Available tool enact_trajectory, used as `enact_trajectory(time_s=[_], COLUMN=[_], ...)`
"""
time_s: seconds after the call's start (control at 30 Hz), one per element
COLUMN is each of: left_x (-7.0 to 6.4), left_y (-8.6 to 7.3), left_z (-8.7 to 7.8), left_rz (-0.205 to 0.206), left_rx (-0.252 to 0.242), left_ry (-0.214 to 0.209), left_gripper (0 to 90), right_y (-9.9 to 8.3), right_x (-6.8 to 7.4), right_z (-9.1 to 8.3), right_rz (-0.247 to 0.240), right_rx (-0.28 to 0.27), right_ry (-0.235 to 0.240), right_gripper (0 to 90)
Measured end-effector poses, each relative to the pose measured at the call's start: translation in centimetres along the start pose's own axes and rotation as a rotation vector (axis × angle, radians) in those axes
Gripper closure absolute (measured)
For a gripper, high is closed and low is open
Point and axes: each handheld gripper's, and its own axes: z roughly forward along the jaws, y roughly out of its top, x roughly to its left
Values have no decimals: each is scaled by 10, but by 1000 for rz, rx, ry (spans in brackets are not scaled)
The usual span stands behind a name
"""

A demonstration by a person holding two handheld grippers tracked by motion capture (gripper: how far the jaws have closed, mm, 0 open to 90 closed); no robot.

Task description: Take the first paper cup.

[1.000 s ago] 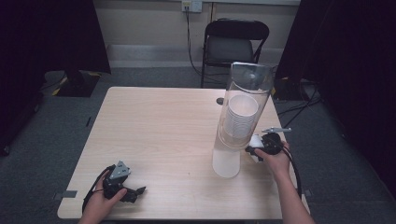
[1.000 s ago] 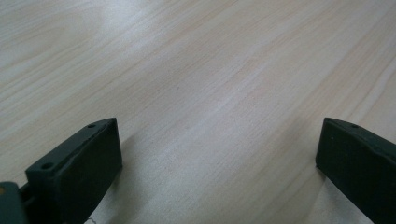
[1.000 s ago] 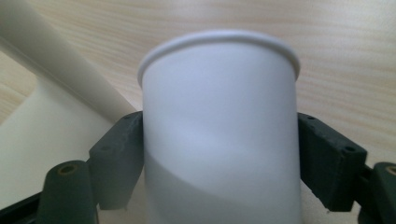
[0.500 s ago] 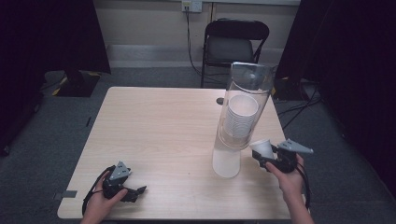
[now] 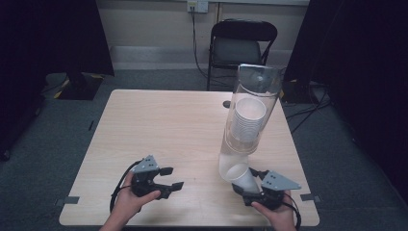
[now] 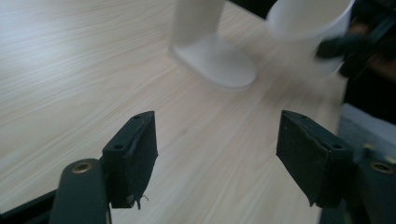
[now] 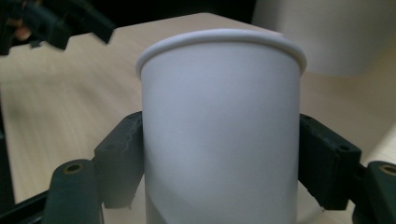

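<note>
A: Where is the paper cup (image 7: pixel 219 135) at this moment?

B: It is between the two black jaws of the right gripper (image 5: pixel 251 185), which are closed on its side wall. In the right gripper view the cup stands between the pads, one pad on each side, and its rolled rim is at the top. In the high view the cup (image 5: pixel 242 176) is tilted, with its open mouth turned toward the cup dispenser (image 5: pixel 248 120), near the front right part of the table (image 5: pixel 163 125).

A: And the dispenser itself?

B: It is a tall clear tube on a white base, standing on the right half of the table. A stack of white cups (image 5: pixel 248 120) sits inside the tube. The held cup is just beside the base; I cannot tell if it touches it.

A: What about the left gripper (image 5: pixel 172 178)?

B: Its jaws are wide apart, and nothing is between them. In the left gripper view I see bare wood between the pads, and farther off the white base of the dispenser (image 6: pixel 215 56) and the cup (image 6: pixel 310 23), a little blurred. The left hand (image 5: pixel 127 199) holds this gripper low over the front left part of the table, well apart from the cup.
</note>
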Motion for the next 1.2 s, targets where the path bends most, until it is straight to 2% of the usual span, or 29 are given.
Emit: enact_trajectory(time_s=[0.07, 0.1, 0.17, 0.27, 0.3, 0.37, 0.5, 0.6, 0.63, 0.7, 0.73, 0.8, 0.87, 0.9, 1.0, 1.1, 1.2], left_x=[-5, -6, -6, -5, -5, -5, -3, -2, -1, 0, 1, 1, 2, 4, 15, 36, 56], left_y=[11, 15, 20, 23, 23, 23, 22, 23, 23, 24, 25, 28, 32, 34, 38, 40, 41], left_z=[10, 17, 24, 34, 34, 42, 48, 48, 48, 47, 46, 44, 41, 39, 29, 15, -1], left_rz=[-27, -37, -49, -90, -90, -133, -217, -213, -236, -243, -233, -236, -239, -238, -295, -360, -396], left_rx=[3, 15, 16, -6, -6, 24, 42, 91, 102, 121, 140, 155, 193, 207, 217, 209, 199], left_ry=[-71, -89, -90, -113, -113, -109, -189, -145, -147, -132, -116, -107, -89, -58, -7, 103, 206], left_gripper=[314, 321, 329, 355, 374, 405, 586, 742, 790, 820, 833, 868, 877, 878, 881, 880, 878], right_y=[3, 4, 6, 9, 11, 14, 18, 19, 19, 20, 20, 19, 17, 16, 14, 12, 11], right_x=[9, 13, 20, 27, 30, 35, 39, 42, 43, 45, 46, 49, 54, 55, 49, 35, 21], right_z=[10, 15, 24, 34, 37, 42, 49, 52, 53, 55, 56, 59, 63, 63, 60, 51, 39], right_rz=[-37, -53, -75, -98, -113, -147, -141, -174, -180, -185, -188, -213, -247, -247, -224, -162, -113], right_rx=[7, 4, -3, -2, -8, -8, -25, -19, -17, -11, 0, 12, 48, 48, 66, 54, 44], right_ry=[34, 59, 89, 126, 142, 158, 188, 202, 199, 202, 202, 205, 188, 184, 162, 126, 58], right_gripper=[245, 245, 245, 244, 245, 244, 241, 239, 241, 241, 241, 242, 236, 236, 220, 208, 208])
